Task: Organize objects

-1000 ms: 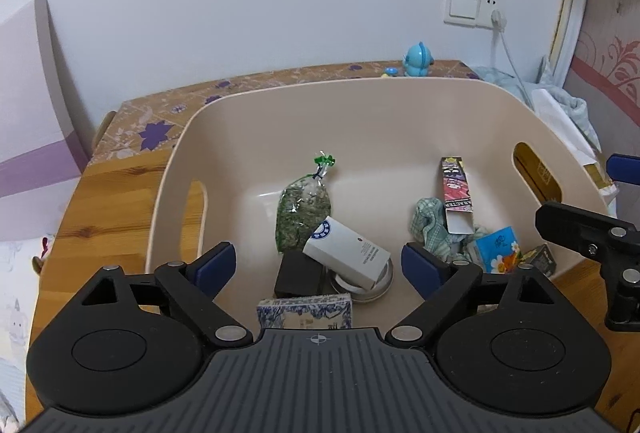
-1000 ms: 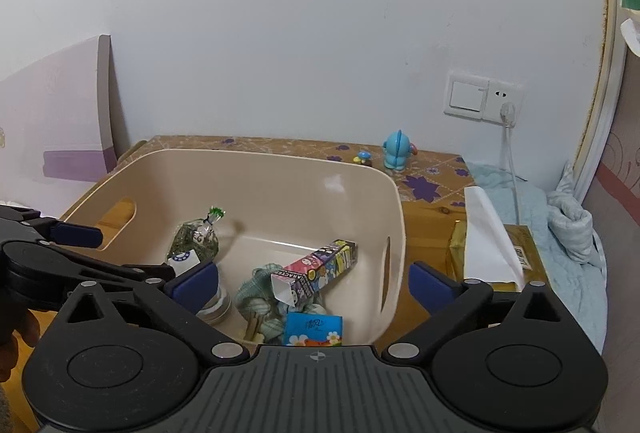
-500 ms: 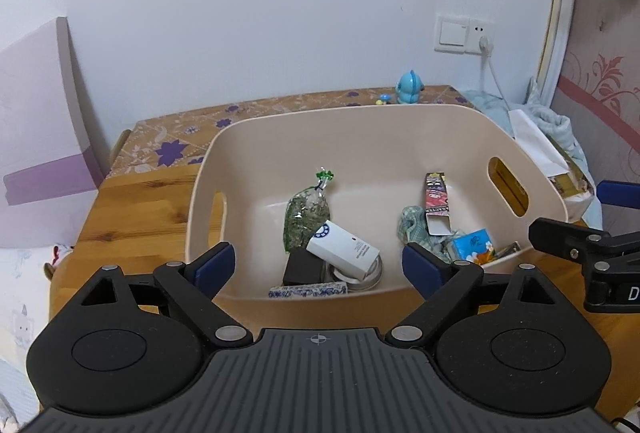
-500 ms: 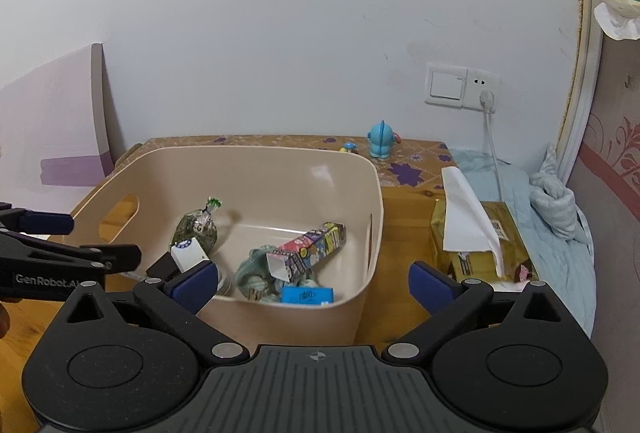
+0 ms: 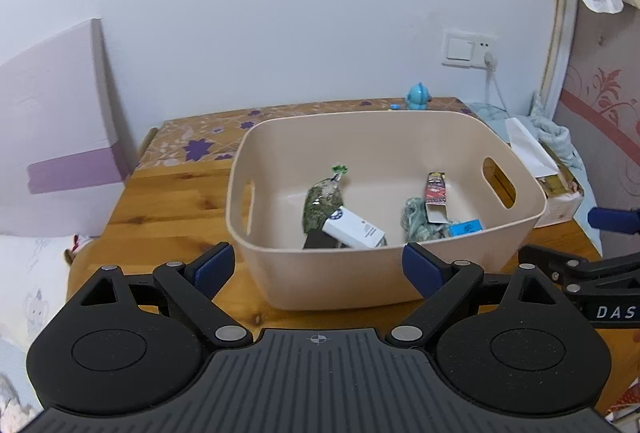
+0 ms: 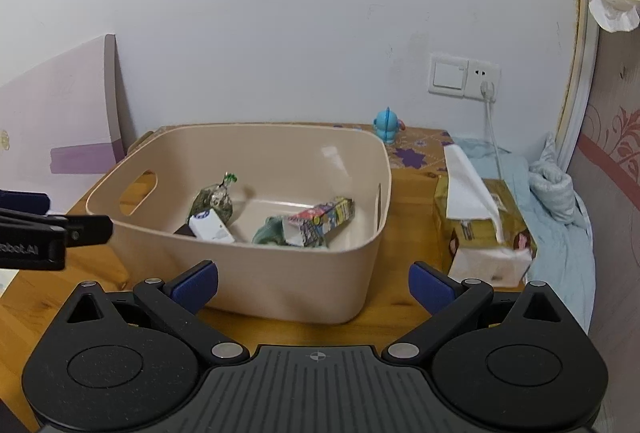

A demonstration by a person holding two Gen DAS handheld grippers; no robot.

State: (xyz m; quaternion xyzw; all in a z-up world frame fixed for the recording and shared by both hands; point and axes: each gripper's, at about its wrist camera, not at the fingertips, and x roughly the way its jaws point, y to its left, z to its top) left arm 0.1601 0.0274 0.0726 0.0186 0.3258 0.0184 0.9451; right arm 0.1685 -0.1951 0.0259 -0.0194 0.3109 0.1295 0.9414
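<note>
So, both tools are sitting idle on my end: the left gripper (image 5: 318,269) has its blue-tipped fingers spread wide with nothing between them, and the right gripper (image 6: 314,283) is spread the same way, also empty. Both hang just short of the beige bin (image 5: 384,273), which sits on the wooden table (image 5: 168,205).

From the left wrist cam, the other tool pokes in at 3 o'clock with "DAS" readable on it. On the right wrist cam, its neighbour comes in at 9 o'clock showing "obot.AI".

Inside the bin: a white box (image 5: 354,229) with a round blue logo (text too small to read), a green-filled bag (image 5: 322,203) at 12 o'clock from it, a colourful carton (image 6: 320,219) with its flap open, a greenish cloth (image 5: 416,221) and a blue packet (image 5: 466,227).

Past the bin at about 2 o'clock on the right cam there's a tissue box (image 6: 486,233), and further back a little blue figurine (image 6: 387,124) by the wall.
</note>
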